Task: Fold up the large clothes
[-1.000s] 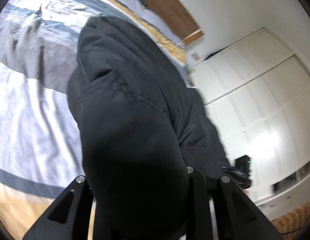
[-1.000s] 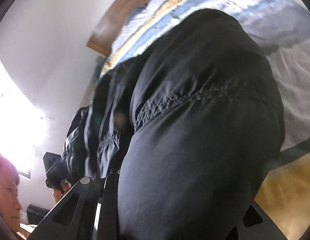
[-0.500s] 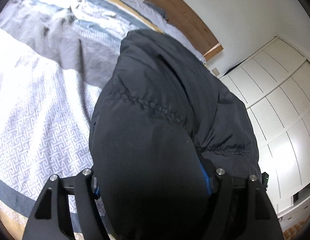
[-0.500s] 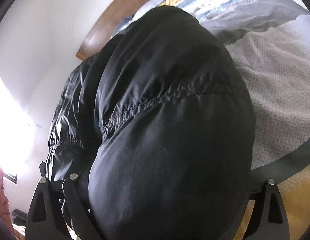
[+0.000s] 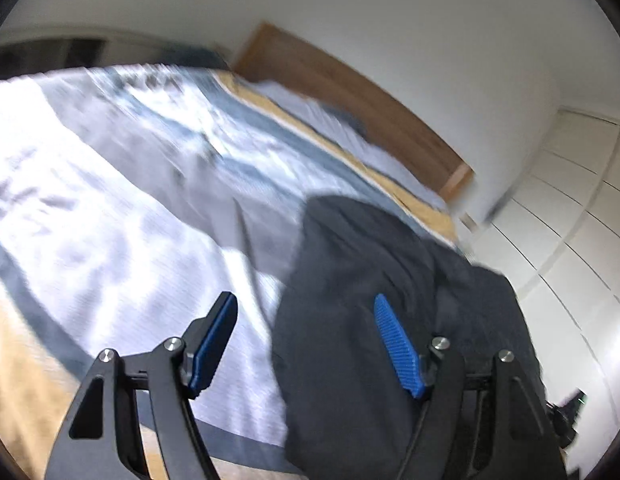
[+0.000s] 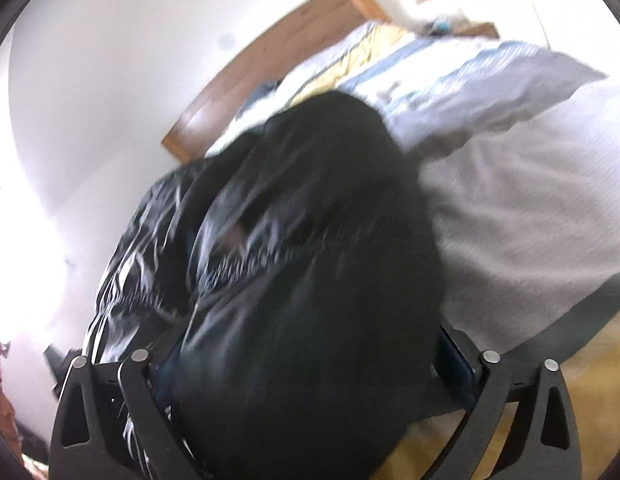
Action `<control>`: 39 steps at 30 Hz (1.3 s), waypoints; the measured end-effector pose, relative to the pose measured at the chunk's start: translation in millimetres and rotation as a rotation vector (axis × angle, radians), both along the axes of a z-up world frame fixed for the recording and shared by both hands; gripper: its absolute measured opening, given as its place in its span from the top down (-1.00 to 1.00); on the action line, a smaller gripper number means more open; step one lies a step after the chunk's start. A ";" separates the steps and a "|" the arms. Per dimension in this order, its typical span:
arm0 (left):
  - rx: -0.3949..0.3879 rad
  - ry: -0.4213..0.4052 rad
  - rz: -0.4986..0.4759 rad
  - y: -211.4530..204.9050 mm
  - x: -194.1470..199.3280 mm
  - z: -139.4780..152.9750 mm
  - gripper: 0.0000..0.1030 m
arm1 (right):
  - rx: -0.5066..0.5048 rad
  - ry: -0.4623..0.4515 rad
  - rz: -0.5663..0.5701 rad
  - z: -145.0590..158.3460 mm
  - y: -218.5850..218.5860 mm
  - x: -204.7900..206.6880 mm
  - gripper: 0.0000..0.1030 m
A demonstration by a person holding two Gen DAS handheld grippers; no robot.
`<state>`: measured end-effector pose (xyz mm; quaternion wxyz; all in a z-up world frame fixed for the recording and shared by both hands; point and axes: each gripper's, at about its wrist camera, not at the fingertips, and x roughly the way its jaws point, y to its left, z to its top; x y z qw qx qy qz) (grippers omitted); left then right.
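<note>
Jacket (image 5: 374, 320) is the thing to fold, a big black puffy one, and it lies in a heap on the bed (image 5: 121, 248), near the bed's edge. The left gripper (image 5: 305, 344) has its two blue pads (image 5: 398, 344) spread wide apart with nothing pinched between them. One pad is over the striped bed cover and the other is over the jacket's dark cloth, so this gripper is let go and holds nothing. It looks like it is free so it can go and take a new spot on the jacket. In the right view, the jacket (image 6: 310, 280) fills the space between the arms of the right gripper (image 6: 310, 368). The puffy cloth bulges up and hides the pads, so you cannot tell if they are pressed onto it or only sitting around it. If they do grip, that would keep this end from sliding while the other side gets moved. A wooden headboard (image 6: 277, 60) stands at the far end of the bed by the white wall. The jacket is still lumpy and not flat, so the folding seems far from done. The picture is blurry, so small things are hard to see.
</note>
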<state>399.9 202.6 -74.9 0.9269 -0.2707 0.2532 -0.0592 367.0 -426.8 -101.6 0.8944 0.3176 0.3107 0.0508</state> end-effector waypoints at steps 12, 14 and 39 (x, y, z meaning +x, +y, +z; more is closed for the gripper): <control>0.177 0.052 0.041 -33.6 -60.3 52.2 -0.36 | -0.229 -0.073 -0.194 79.6 11.4 -55.6 -0.97; 0.199 0.070 0.016 -47.2 -72.6 64.8 -0.36 | -0.234 -0.076 -0.186 92.3 19.0 -68.3 -0.98; 0.420 0.339 -0.270 -273.1 191.9 45.3 -0.36 | -0.439 0.161 0.079 73.1 148.3 166.6 -0.99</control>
